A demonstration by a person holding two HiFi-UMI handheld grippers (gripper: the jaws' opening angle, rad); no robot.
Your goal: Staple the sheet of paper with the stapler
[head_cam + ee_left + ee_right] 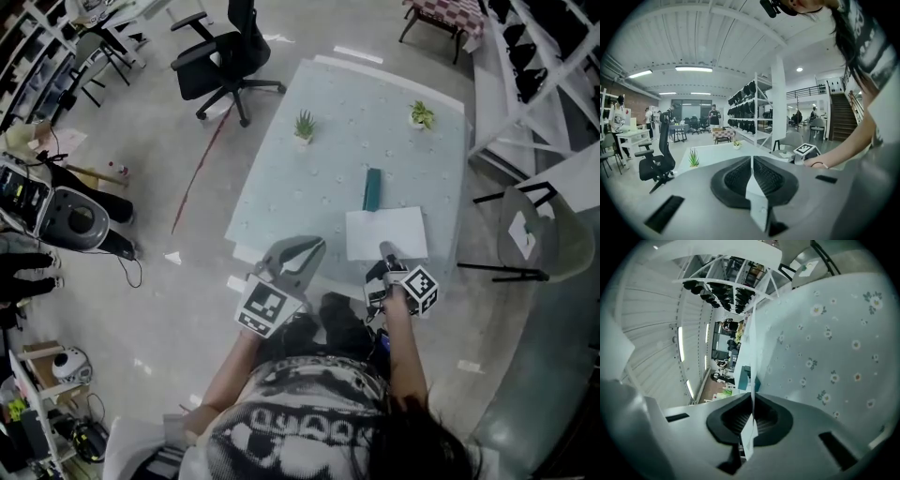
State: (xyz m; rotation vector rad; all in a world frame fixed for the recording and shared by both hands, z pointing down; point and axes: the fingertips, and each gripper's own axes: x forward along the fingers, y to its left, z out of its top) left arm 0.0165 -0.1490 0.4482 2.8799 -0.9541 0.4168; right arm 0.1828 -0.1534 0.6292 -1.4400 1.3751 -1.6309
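Head view: sheet of paper (394, 228) flat at table (328, 141) near edge, right gripper (384, 248) fingers pinching its near edge. Stapler (372, 189) touches sheet's far edge, long axis pointing away. Left gripper (317, 246) fingers pressed together, empty, farther off.

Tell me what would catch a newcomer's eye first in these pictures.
The white sheet of paper lies flat near the front edge of the flowered table, with the teal stapler at its far edge. The right tool is shut, its tip at the sheet's near edge. The left tool, also shut, hovers beside it to the left. A potted plant and a second potted plant stand farther back.
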